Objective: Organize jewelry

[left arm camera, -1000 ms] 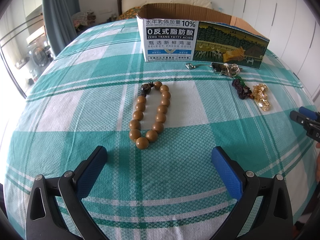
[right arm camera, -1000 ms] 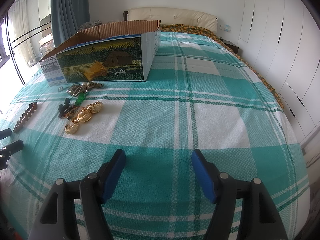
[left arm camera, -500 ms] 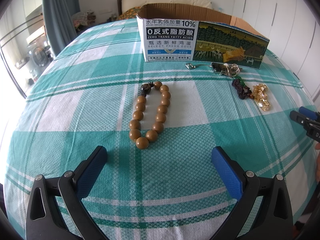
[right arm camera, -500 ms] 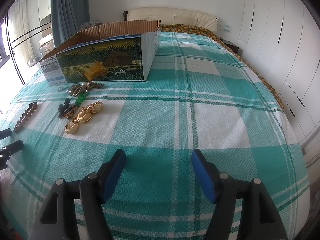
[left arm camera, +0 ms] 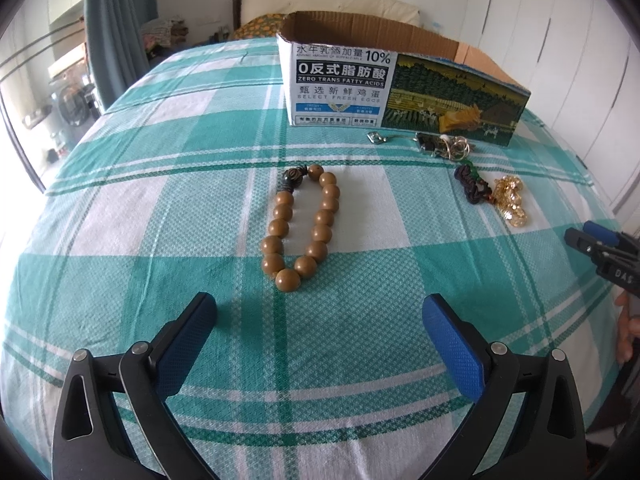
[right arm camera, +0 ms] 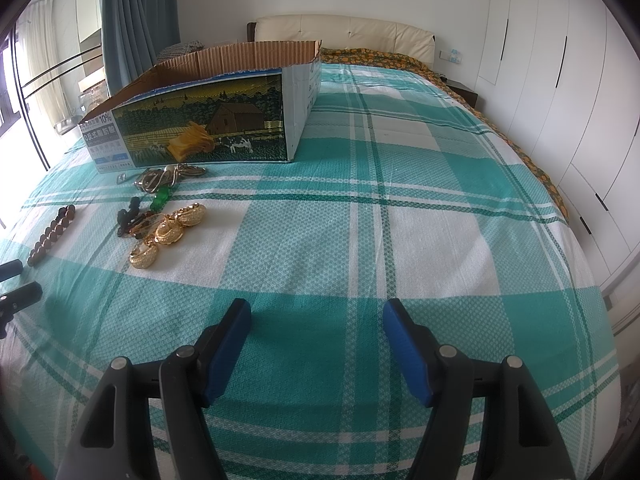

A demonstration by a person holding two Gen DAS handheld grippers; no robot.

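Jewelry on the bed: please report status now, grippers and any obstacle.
Left gripper open, empty. Right gripper open, empty. Bead bracelet, gold pieces, metal chain pile all loose on bedspread, outside cardboard box. Nothing blocking.

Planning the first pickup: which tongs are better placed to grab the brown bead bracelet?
Left. The left tongs are open and point straight at the bead bracelet, which lies just ahead between their tips. From the right tongs, also open, it lies far off to the side at.
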